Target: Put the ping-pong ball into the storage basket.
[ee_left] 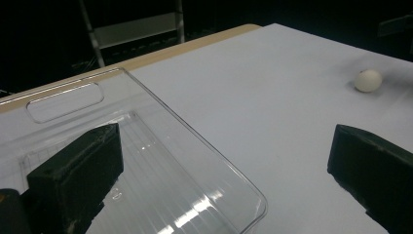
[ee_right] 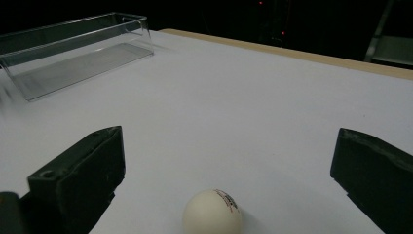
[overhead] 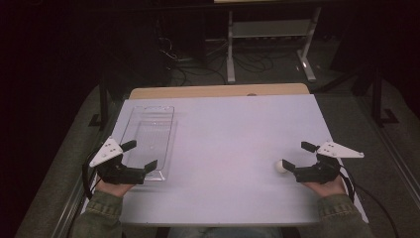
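Two claws: I have the left claw (overhead: pixel 140 154) and the right claw (overhead: pixel 297 155), both gaping wide with nothing in them.
Ball: a white ping-pong ball (overhead: pixel 281 166) sits on the worktop (overhead: pixel 223 134), just in front of my right claw, between its jaws but not touching them as far as I can tell.
Tray: a clear plastic tray (overhead: pixel 148 141) lies on the left side, well apart from the ball, and looks to have nothing in it.
Why the left claw is there: it sits over the tray's near end, one jaw above the tray and one outside it. I think it is set to steady the tray.
Why the right claw is there: I think it is lined up to pinch the ball.
Right gripper view: small dark print on the ball (ee_right: pixel 212 211).
Left gripper view: a long handle slot at the far end of the tray (ee_left: pixel 156 161), and the ball (ee_left: pixel 367 80) far off.
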Demonstrator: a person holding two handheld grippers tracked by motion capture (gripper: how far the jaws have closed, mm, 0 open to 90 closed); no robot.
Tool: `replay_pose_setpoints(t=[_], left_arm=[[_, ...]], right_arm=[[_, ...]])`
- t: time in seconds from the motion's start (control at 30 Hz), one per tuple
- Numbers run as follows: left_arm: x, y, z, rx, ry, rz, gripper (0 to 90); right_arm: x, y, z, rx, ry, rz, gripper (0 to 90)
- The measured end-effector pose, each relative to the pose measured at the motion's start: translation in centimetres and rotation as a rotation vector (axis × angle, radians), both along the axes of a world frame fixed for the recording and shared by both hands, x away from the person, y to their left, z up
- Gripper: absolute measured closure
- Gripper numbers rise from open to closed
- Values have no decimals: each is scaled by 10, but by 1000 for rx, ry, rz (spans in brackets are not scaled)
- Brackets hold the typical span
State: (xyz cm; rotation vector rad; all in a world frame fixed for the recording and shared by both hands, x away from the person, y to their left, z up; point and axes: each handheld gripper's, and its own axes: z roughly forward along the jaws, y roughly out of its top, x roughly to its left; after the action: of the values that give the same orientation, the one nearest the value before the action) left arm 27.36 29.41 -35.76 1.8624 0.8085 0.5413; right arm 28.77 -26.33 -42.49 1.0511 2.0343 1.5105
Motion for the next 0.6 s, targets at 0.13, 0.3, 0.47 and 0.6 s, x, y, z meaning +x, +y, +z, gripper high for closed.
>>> replay_pose_setpoints(t=[0.13, 0.3, 0.47, 0.6], left_arm=[[6, -5, 4, 37, 15, -23, 0], [11, -14, 11, 69, 23, -50, 0], [16, -22, 13, 72, 54, -98, 0], [19, -28, 14, 94, 72, -128, 0]], right_arm=[[0, 1, -1, -2, 3, 1, 0], [1, 1, -1, -4, 4, 2, 0], [1, 1, -1, -6, 10, 0, 0], [1, 1, -1, -7, 10, -2, 0]])
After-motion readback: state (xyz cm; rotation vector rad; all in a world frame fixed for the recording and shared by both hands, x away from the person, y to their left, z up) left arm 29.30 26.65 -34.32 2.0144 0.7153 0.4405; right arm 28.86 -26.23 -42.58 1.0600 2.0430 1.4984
